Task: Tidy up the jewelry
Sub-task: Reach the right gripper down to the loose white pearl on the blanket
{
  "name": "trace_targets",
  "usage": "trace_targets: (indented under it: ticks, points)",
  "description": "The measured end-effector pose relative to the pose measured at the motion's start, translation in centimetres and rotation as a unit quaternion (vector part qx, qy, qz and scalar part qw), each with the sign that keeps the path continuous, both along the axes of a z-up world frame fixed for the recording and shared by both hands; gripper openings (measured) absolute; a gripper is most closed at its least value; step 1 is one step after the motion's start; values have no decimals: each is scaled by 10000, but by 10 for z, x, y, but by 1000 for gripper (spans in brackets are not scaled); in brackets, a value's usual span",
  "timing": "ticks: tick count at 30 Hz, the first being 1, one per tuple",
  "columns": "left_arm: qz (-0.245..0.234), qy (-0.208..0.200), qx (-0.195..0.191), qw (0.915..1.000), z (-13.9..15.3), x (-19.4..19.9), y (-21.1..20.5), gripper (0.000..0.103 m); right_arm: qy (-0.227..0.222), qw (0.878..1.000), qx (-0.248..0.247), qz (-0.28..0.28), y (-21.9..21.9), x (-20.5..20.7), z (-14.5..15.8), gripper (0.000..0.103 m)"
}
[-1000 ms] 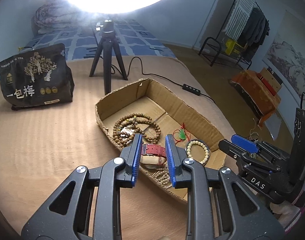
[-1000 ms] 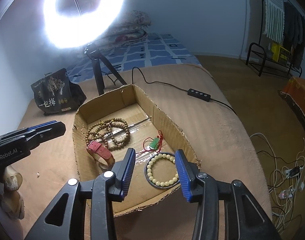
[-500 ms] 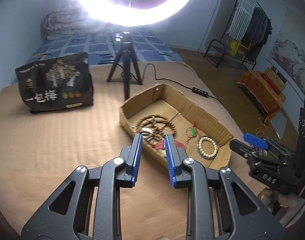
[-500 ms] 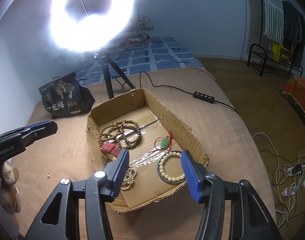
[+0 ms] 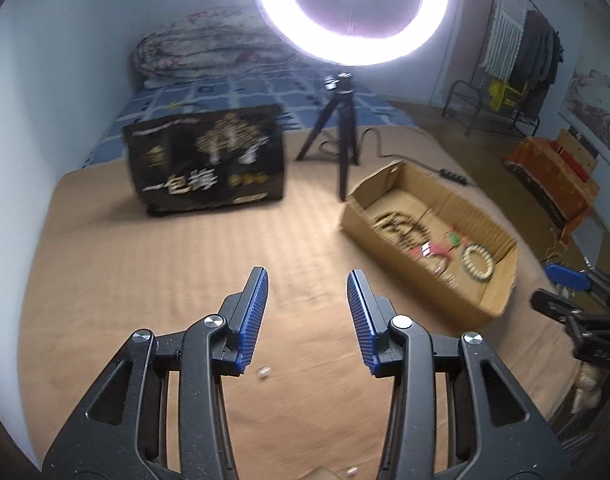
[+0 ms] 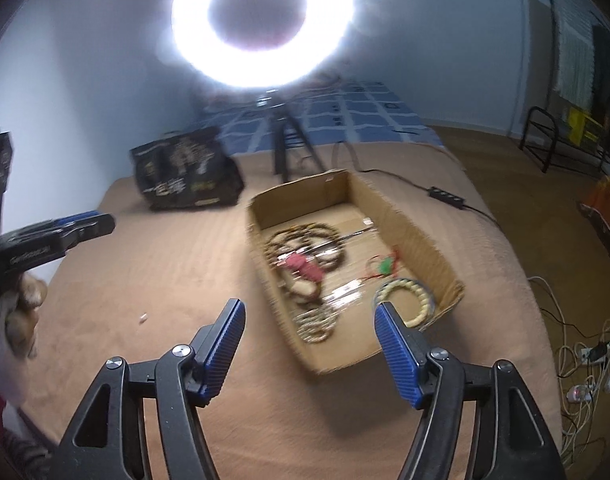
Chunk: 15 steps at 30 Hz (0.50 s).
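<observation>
A shallow cardboard box (image 6: pixel 409 224) lies on the tan bed cover and holds jewelry: brown bead strings (image 6: pixel 305 236), a red-strapped watch (image 6: pixel 305 270), a green pendant on red cord (image 6: pixel 385 266) and a pale bead bracelet (image 6: pixel 409 298). The box also shows at the right of the left wrist view (image 5: pixel 389 240). My left gripper (image 5: pixel 307 280) is open and empty over bare cover, left of the box. My right gripper (image 6: pixel 309 312) is open and empty, above the box's near left corner.
A ring light on a black tripod (image 5: pixel 341 120) stands behind the box. A black printed bag (image 5: pixel 209 160) sits at the back left. A cable with an inline switch (image 6: pixel 449 196) runs right of the box. A small pale bit (image 5: pixel 263 372) lies near the left gripper.
Both grippers have pulled back from the box and opened wider. The left gripper swung left, away from the watch, which lies in the box.
</observation>
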<state>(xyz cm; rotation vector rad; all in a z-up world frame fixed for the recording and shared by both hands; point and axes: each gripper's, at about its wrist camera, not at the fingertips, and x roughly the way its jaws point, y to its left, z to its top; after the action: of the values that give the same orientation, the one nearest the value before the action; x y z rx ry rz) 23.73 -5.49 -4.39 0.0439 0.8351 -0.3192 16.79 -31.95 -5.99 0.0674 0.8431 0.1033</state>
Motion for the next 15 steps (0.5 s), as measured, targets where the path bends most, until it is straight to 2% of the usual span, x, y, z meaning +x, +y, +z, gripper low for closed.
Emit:
trace_targets:
  ticks: [8, 15]
  points:
    - [296, 215, 12, 9993, -20, -13, 54, 42, 65, 9978, 93, 655, 54, -34, -6, 70]
    - [233, 520, -11, 9984, -48, -23, 63, 42, 147, 9936, 221, 1096, 98, -55, -29, 69]
